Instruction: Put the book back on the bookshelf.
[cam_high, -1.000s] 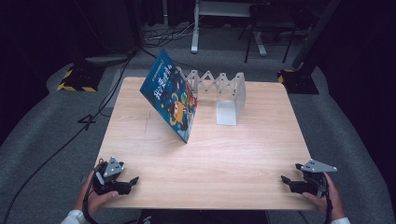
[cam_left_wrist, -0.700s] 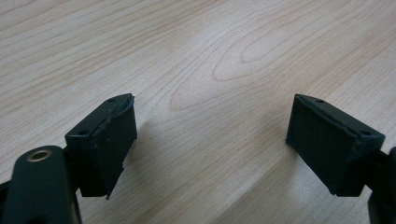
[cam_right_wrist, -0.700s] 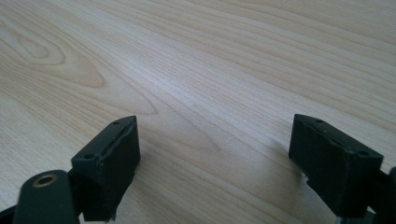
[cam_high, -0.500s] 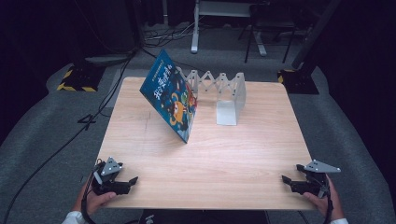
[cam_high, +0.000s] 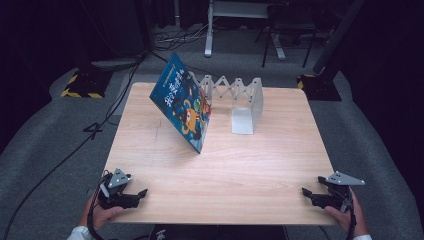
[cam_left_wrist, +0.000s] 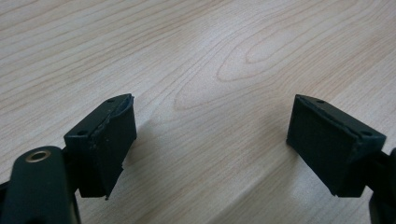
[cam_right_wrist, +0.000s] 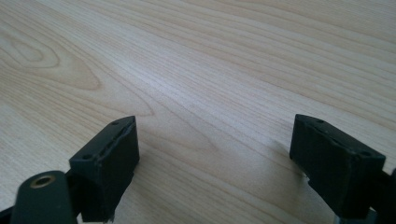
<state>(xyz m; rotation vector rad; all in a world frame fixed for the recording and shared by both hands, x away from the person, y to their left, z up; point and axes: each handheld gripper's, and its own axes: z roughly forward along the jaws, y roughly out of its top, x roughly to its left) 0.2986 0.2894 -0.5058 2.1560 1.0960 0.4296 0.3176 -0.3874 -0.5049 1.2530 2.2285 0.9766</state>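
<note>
- Book (cam_high: 186, 107) is leaning tilted against the white expanding bookend rack (cam_high: 235, 95), mid-table toward the far edge.
- Judging by looks, it is handling as thin, light, stiff-covered and slippery; its free upper edge is offering the best hold.
- Left gripper (cam_high: 134, 196) and right gripper (cam_high: 310, 194) are resting at the table's (cam_high: 270, 165) near corners, jaws spread apart, empty.

Book (cam_high: 186, 107) cover text too small to read; its leaning cover hides the left end of the white folding rack (cam_high: 235, 95). Both forearms cut off at bottom edge, high view. Desk (cam_high: 260, 165) near edge partly behind hands.
</note>
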